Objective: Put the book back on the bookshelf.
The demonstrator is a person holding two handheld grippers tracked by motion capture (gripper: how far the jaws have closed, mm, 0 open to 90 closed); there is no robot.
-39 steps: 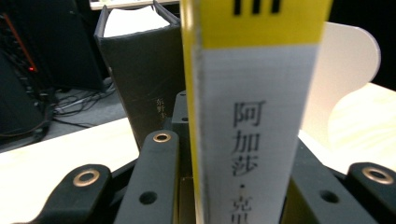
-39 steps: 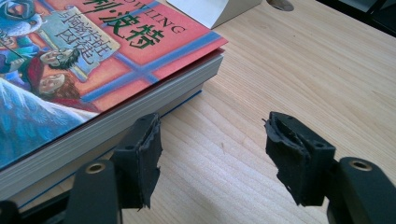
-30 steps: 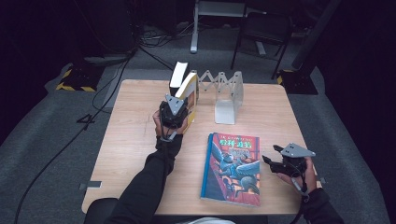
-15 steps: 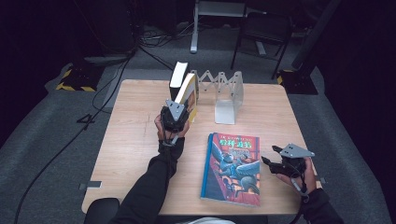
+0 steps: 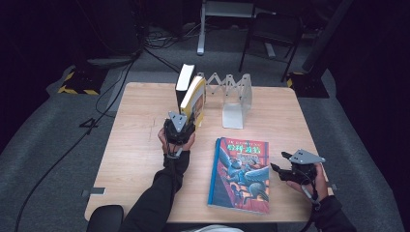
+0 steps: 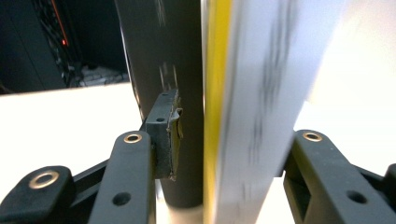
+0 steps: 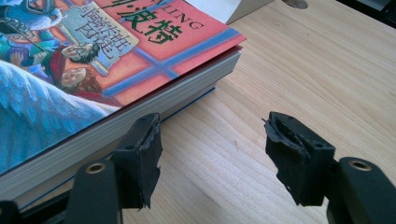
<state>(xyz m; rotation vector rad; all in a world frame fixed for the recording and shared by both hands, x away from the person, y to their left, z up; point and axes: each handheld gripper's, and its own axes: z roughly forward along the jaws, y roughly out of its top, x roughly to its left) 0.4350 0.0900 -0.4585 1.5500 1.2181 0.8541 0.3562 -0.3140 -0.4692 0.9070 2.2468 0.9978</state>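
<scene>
Near the frame's centre in the high view, left gripper (image 5: 181, 126) set against the lower edge of a yellow book (image 5: 195, 99), standing upright just beside a dark book (image 5: 184, 83) at the left end of a white folding rack (image 5: 235, 96). From the left gripper view, jaws clamped across both volumes at once (dark book (image 6: 163, 60) against the left pad, yellow book (image 6: 247, 93) against the right, its pages blurred). Lower right of the high view: right gripper (image 5: 282, 167) held low over the wooden table (image 5: 135, 145), jaws spread and holding nothing, just beside the right edge of a colourful book (image 5: 240, 166) lying flat, cover up. Along the right gripper view, left fingertip (image 7: 140, 154) right up against the page edge of that colourful book (image 7: 93, 70); touching or not, cannot tell. Right fingertip over bare table (image 7: 303, 70).
</scene>
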